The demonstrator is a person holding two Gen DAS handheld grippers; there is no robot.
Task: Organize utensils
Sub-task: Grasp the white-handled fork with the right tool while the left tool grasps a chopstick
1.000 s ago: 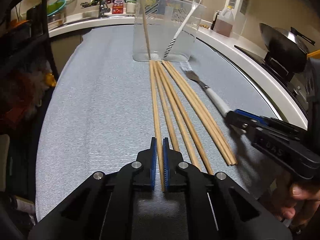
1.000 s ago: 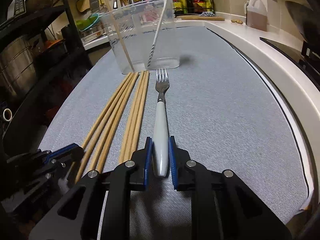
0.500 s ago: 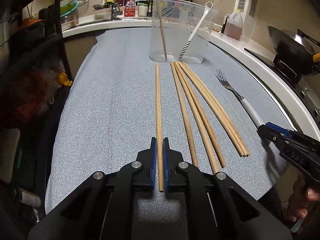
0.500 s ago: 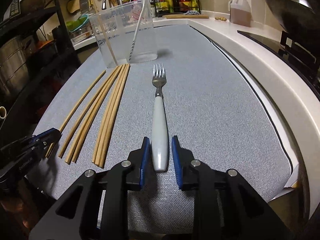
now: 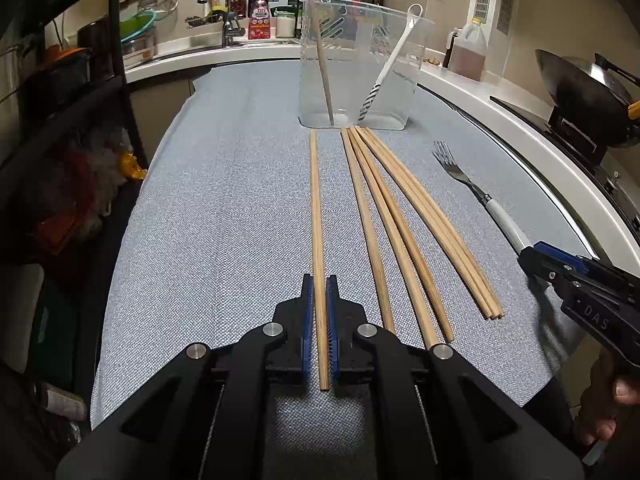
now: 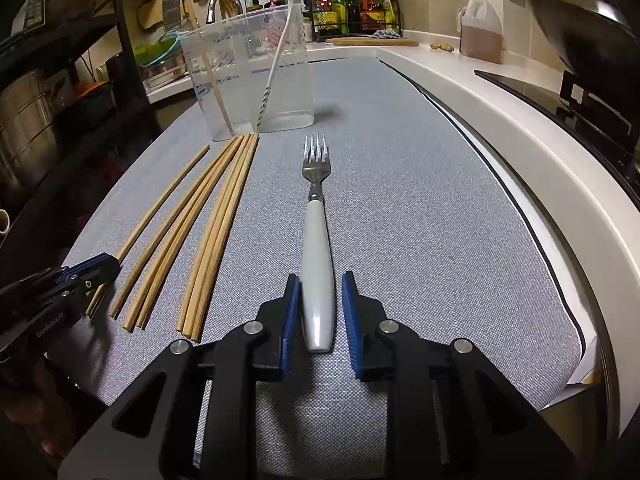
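My left gripper [image 5: 319,284] is shut on one wooden chopstick [image 5: 315,216] that lies along the grey mat, apart from the others. Several more chopsticks [image 5: 404,216] lie in a bundle to its right. My right gripper [image 6: 320,284] is open, its jaws on either side of the white handle of a fork [image 6: 317,240] lying flat, a gap showing on the right side. A clear plastic container [image 5: 360,68] stands at the far end, holding one chopstick and a white striped utensil [image 5: 384,68]. The right gripper also shows in the left wrist view [image 5: 532,252].
The grey mat [image 6: 420,220] covers a white counter [image 6: 520,120]. A wok [image 5: 580,96] and stove sit on the right, an oil jug [image 6: 480,32] at the back. A sink and dark shelves [image 5: 72,80] stand on the left. The left gripper shows at the left of the right wrist view [image 6: 100,264].
The left gripper pulled its chopstick leftward away from the bundle. The right gripper moved the fork right, away from the chopsticks, and its jaws opened off the handle.
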